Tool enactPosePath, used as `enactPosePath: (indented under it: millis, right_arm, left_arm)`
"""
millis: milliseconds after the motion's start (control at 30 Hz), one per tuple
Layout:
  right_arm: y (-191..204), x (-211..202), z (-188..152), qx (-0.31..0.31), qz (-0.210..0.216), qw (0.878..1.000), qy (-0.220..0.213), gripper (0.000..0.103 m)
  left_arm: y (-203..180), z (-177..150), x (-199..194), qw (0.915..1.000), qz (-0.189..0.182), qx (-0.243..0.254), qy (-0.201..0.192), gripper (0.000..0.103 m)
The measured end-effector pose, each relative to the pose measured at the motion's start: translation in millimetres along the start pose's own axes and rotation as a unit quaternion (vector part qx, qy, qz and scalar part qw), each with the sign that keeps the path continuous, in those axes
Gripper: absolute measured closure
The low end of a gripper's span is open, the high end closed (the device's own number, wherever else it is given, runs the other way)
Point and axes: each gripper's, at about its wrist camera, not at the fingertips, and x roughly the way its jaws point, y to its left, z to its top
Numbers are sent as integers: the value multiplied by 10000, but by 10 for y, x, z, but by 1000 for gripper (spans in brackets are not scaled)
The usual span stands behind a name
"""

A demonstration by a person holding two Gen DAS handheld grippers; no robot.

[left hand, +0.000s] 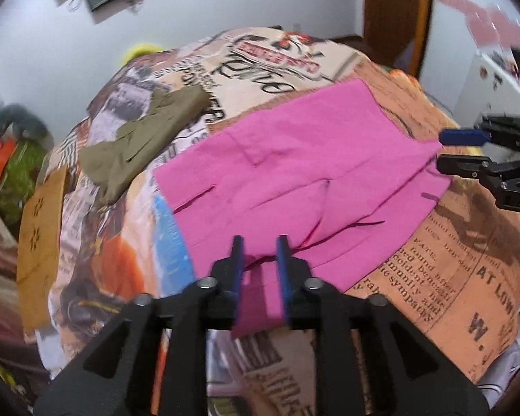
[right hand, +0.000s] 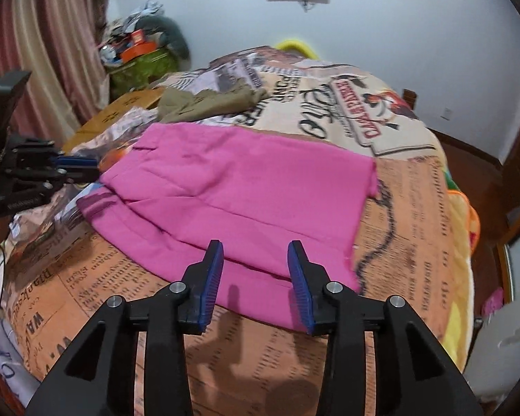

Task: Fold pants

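Observation:
Pink pants (left hand: 305, 173) lie folded flat on the printed bedspread (left hand: 468, 260); they also show in the right wrist view (right hand: 246, 194). My left gripper (left hand: 261, 246) is open at the pants' near edge, with a pink flap of the fabric lying between its blue pads. My right gripper (right hand: 254, 253) is open and empty, just above the pants' near edge. It shows in the left wrist view (left hand: 443, 150) at the pants' right corner. The left gripper shows in the right wrist view (right hand: 86, 168) at the pants' left corner.
Folded olive-green pants (left hand: 145, 135) lie further back on the bed, also in the right wrist view (right hand: 208, 104). A brown cardboard sheet (left hand: 41, 239) lies at the bed's left edge. A cluttered pile (right hand: 138, 52) stands by the curtain. A wooden door frame (left hand: 395, 14) is behind.

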Motion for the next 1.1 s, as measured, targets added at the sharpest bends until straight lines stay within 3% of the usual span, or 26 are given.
enactPosePath:
  millis: [67,333,467,700,800,1033,1067,1100]
  right_arm:
    - [35,91,-1,11,47,10000,50,63]
    - [107,366,-90,234,201,9984,466,63]
    - [119,435,-95,245,271,9975,609,63]
    - [212,485,-29,-9,368,9969,700,62]
    - [245,556,45,-122,373,9964,752,56]
    - [262,698,173,-330,228,9965,735,56]
    - [237,694,194,-266,187,9972,680,61]
    - [212,680,217,-198,172,9978,604,75]
  left_arm:
    - [-60,20,114,9998,64,158,97,46]
    - [-173,13,386,9969,25,664,431,44]
    - [-266,19,449,9948,100,940,373,44]
    - [-161,233,480,9978,-82,590,304,45]
    - [-52,324,461,9989,-247,308,254,45]
    - [-28,308,456,9978,-531,113,382,45]
    - [-55,280,464,9975,-560,131,399,45]
    - [-88,249,470,9975,-543,180,408,45]
